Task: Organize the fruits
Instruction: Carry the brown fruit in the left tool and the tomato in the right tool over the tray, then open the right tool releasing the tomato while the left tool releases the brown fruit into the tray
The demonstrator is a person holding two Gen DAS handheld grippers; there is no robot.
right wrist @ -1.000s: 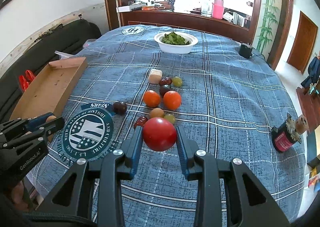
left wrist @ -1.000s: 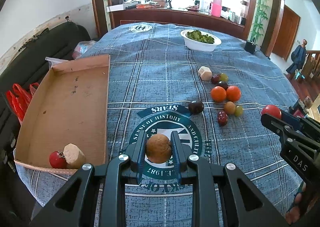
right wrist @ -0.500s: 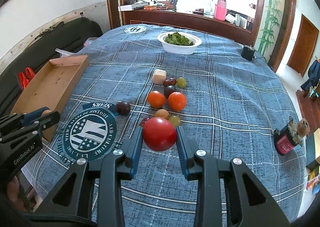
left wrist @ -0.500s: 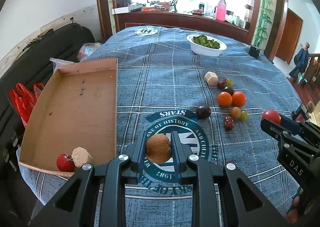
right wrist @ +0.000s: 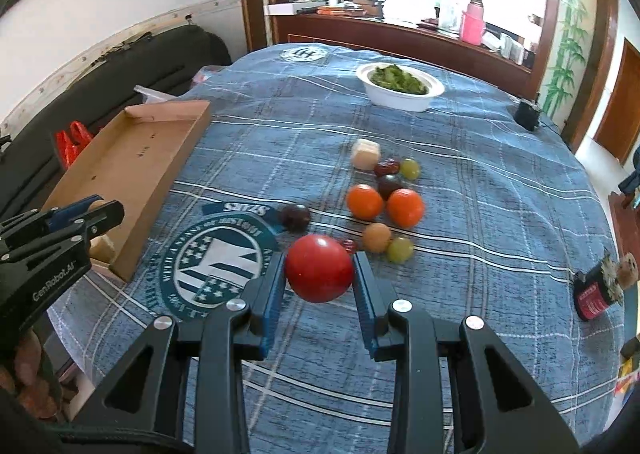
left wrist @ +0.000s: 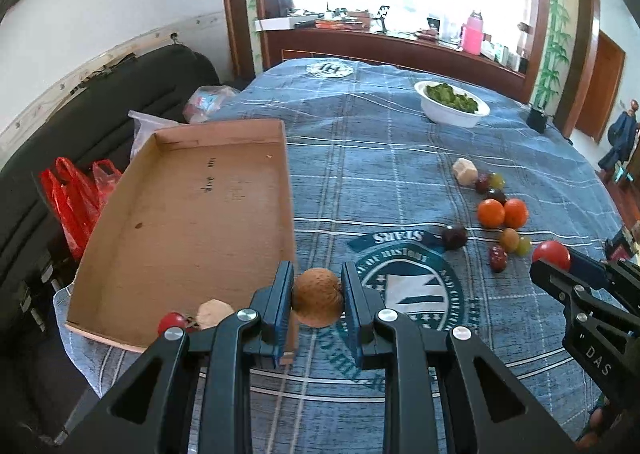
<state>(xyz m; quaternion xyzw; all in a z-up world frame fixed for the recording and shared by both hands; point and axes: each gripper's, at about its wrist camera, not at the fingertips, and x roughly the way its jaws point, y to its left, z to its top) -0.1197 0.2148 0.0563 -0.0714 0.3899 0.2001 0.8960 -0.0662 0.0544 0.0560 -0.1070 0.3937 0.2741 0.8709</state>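
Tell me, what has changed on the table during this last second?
The left gripper, shut on the brown fruit, has moved left to the cardboard tray's edge. The right gripper still holds the red tomato. The loose fruit stayed put.

Blue plaid table [left wrist: 360,158]: cardboard tray [left wrist: 192,214], loose fruits [right wrist: 384,202], bowl [right wrist: 400,88].

Both fisheye cameras look forward and down along their own tongs, close above the bench [left wrist: 360,158]. They share the cardboard tray [left wrist: 192,214], the fruit cluster [right wrist: 384,206] and the window end.
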